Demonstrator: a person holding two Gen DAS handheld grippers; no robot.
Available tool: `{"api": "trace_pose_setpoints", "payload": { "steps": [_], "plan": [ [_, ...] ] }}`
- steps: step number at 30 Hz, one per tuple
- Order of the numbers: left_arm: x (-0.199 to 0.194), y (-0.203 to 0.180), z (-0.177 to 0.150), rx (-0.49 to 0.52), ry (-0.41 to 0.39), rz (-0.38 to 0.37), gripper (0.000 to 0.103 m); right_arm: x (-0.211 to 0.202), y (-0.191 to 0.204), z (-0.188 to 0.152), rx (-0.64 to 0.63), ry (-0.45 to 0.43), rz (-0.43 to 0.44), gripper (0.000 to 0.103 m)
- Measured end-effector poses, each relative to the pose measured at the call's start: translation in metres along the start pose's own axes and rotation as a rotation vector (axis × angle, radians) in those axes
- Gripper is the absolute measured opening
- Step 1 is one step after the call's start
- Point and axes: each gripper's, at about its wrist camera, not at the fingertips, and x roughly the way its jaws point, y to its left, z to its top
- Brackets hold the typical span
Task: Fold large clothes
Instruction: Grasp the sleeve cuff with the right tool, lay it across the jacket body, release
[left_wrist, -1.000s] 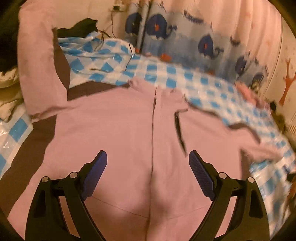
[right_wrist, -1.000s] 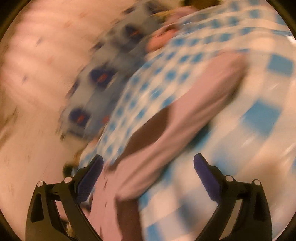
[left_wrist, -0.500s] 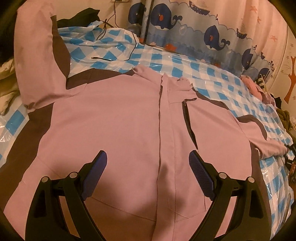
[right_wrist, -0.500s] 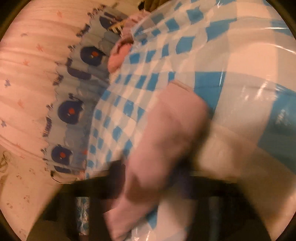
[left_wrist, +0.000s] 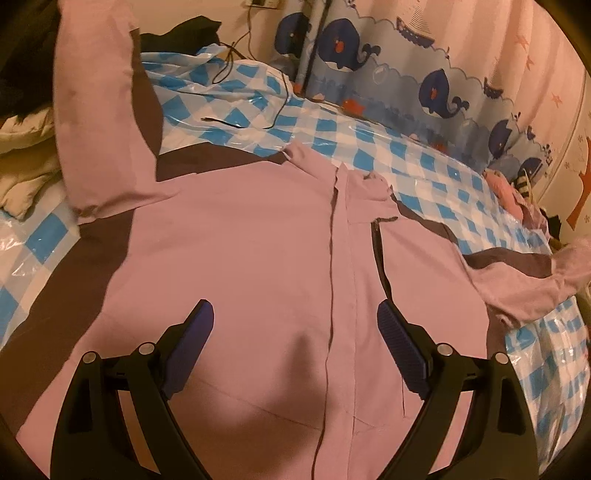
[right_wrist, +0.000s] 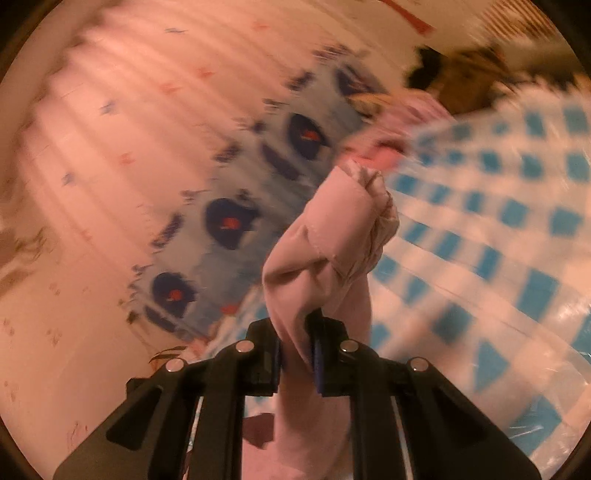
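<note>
Jacket (left_wrist: 240, 251) fabric, pale pink with dark brown panels along the sides and sleeves, lies spread front-up on the blue-and-white checked plastic sheet (left_wrist: 436, 173), its centre placket running straight up the middle, probably so the sleeves can be folded in over a flat body. The cloth looks thin and smooth, creasing softly. The right gripper (right_wrist: 297, 350) is clenched on the right sleeve's cuff (right_wrist: 347, 229), which bunches above the jaws with its gathered elastic end puckered; lifting it this way likely prepares the sleeve to be carried across the chest. The left gripper (left_wrist: 295, 332) hovers released over the lower front, holding nothing. Beyond hang whale-print curtains (left_wrist: 424, 85).
</note>
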Motion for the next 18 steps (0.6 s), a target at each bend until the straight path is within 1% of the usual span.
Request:
{"api": "trace_pose_setpoints", "payload": {
  "steps": [2,4,7,9,10,13,16,18],
  "plan": [
    [-0.006,0.006,0.002,-0.006,-0.007,0.007,0.086,-0.001,0.043,-0.002,-0.059,-0.003,0.037,0.014],
    [-0.012,0.013,0.003,-0.004,-0.013,0.013,0.086,0.002,0.076,-0.006,-0.103,-0.001,0.064,0.014],
    [-0.023,0.028,0.004,-0.006,-0.018,0.027,0.086,0.007,0.139,-0.021,-0.187,0.018,0.122,0.014],
    [-0.03,0.04,0.005,-0.018,-0.02,0.032,0.086,0.012,0.169,-0.032,-0.225,0.031,0.151,0.014],
    [-0.034,0.046,0.006,-0.027,-0.023,0.036,0.086,0.015,0.19,-0.042,-0.256,0.043,0.169,0.014],
    [-0.046,0.067,0.007,-0.067,-0.027,0.045,0.086,0.025,0.234,-0.069,-0.313,0.072,0.209,0.014],
    [-0.058,0.085,0.008,-0.106,-0.031,0.047,0.086,0.04,0.27,-0.099,-0.347,0.106,0.245,0.014],
    [-0.068,0.094,0.009,-0.121,-0.039,0.048,0.086,0.051,0.294,-0.126,-0.369,0.139,0.268,0.014]
  ]
}}
